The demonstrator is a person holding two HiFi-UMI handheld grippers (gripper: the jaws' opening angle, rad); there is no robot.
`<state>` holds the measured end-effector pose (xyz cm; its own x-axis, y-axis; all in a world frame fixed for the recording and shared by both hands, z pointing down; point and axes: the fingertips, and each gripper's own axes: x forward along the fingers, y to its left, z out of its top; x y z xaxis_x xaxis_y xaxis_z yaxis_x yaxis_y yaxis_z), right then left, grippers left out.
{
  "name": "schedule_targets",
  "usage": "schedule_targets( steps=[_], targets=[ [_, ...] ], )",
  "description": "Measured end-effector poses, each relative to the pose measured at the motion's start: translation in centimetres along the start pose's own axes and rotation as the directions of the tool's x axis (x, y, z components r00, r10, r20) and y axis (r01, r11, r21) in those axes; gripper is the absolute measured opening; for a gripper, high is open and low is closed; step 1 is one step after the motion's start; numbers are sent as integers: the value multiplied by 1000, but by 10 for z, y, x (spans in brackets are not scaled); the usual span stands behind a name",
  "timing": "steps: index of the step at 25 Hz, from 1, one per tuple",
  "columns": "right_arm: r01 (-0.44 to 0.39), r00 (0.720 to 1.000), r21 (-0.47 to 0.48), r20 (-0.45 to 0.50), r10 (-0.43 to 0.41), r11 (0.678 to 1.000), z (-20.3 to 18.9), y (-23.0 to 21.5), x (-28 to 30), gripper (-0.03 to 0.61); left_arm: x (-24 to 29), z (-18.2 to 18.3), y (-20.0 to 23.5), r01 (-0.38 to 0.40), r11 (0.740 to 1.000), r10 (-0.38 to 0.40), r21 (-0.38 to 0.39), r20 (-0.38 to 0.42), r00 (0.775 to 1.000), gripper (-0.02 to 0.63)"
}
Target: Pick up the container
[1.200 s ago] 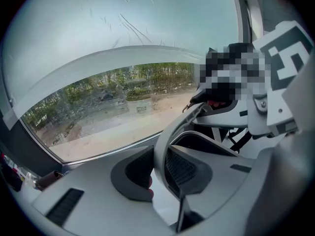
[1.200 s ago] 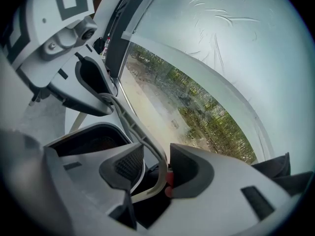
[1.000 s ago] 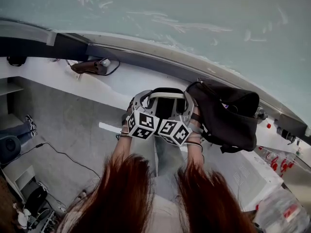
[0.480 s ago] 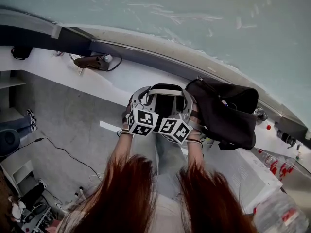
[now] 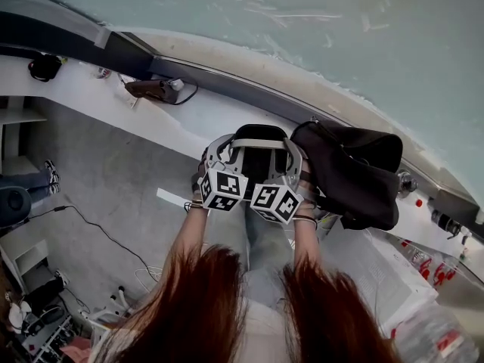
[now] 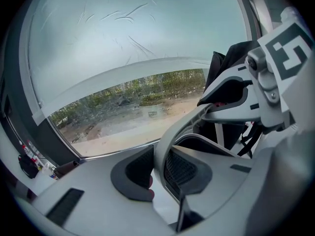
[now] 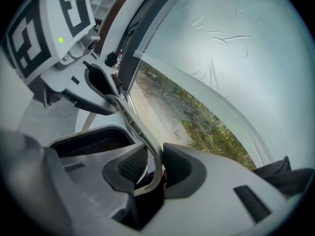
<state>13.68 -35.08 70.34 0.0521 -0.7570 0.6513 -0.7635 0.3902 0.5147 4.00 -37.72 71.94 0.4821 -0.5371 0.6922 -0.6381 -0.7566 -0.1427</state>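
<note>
A grey container (image 5: pixel 257 157) with a dark inside and a pale band across its top hangs in the air in front of me, held between both grippers. My left gripper (image 5: pixel 217 156) is shut on its left rim, and my right gripper (image 5: pixel 293 161) is shut on its right rim. In the left gripper view the ribbed pads (image 6: pixel 138 168) clamp the curved grey rim (image 6: pixel 182 127). In the right gripper view the thin rim (image 7: pixel 125 114) runs down between the closed pads (image 7: pixel 129 165). The container's bottom is hidden.
A black bag (image 5: pixel 355 176) sits on the white ledge (image 5: pixel 98 97) just right of the container. A brown device with a cable (image 5: pixel 155 89) lies further left on the ledge. A large window runs behind it. Grey floor with cables and equipment (image 5: pixel 45 308) lies below left.
The container stays gripped on both rims, level between the grippers. The ledge and the brown device have slid slightly right and down in the head view.
</note>
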Motion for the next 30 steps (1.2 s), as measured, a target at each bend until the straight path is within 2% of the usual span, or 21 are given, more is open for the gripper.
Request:
schedule_targets(
  steps=[12,20,30],
  targets=[
    [0,998,-71,69,5,997,12,9,-24,115,-36,-6,-6,-55,998,55,15,1,998,87],
    [-6,994,-52,109,12,999,27,7,-37,114,-56,6,3,-95,995,94,45,8,995,89],
    [-9,992,-55,124,16,998,39,5,-55,114,-77,13,5,-107,993,106,56,21,994,89]
  ],
)
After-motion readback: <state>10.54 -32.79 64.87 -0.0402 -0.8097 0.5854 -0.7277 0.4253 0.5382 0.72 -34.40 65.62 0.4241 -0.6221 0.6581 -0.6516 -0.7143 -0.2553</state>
